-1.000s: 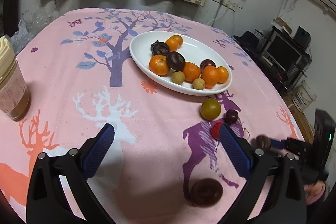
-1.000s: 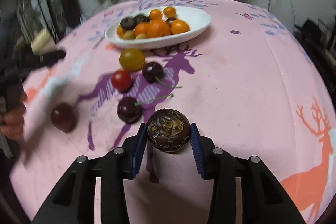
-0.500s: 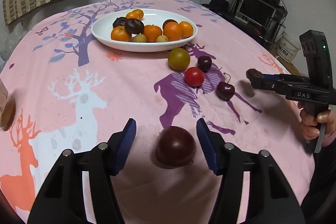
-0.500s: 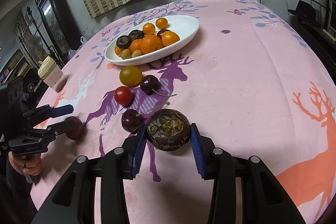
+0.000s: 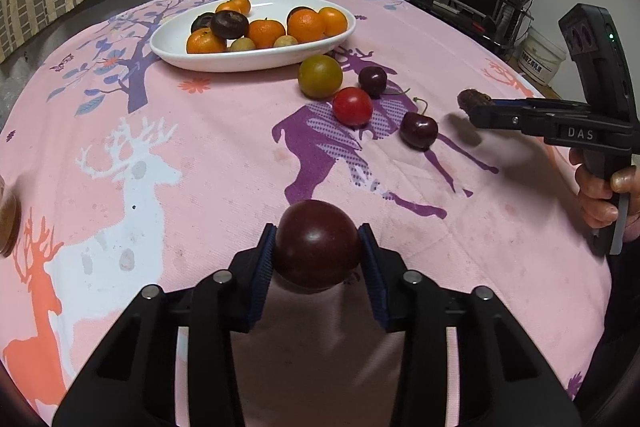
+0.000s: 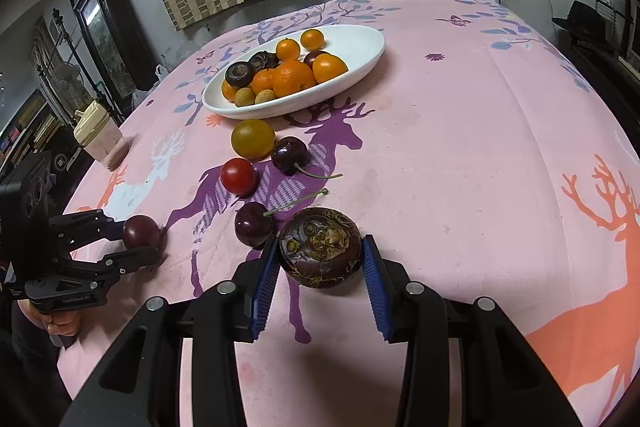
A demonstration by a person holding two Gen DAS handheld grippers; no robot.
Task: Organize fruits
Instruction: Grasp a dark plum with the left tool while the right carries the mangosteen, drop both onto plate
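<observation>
Blue pads (image 5: 265, 269) of my left gripper (image 5: 317, 259) press both sides of a dark red plum (image 5: 316, 243), squeezed at its widest so it cannot roll free. My right gripper (image 6: 320, 261) is clamped the same way on a rough brown water chestnut (image 6: 320, 247), held just clear of the cloth. Beyond lie two cherries (image 6: 254, 227), a red tomato (image 6: 238, 175) and a yellow-green fruit (image 6: 253, 138), loose on the pink tablecloth (image 6: 460, 155). Farther off sits the white plate (image 6: 360, 43) of oranges, where I judge both loads belong.

Pink tablecloth (image 5: 224, 155); plate (image 5: 176, 47); cherries (image 5: 418, 129)
</observation>
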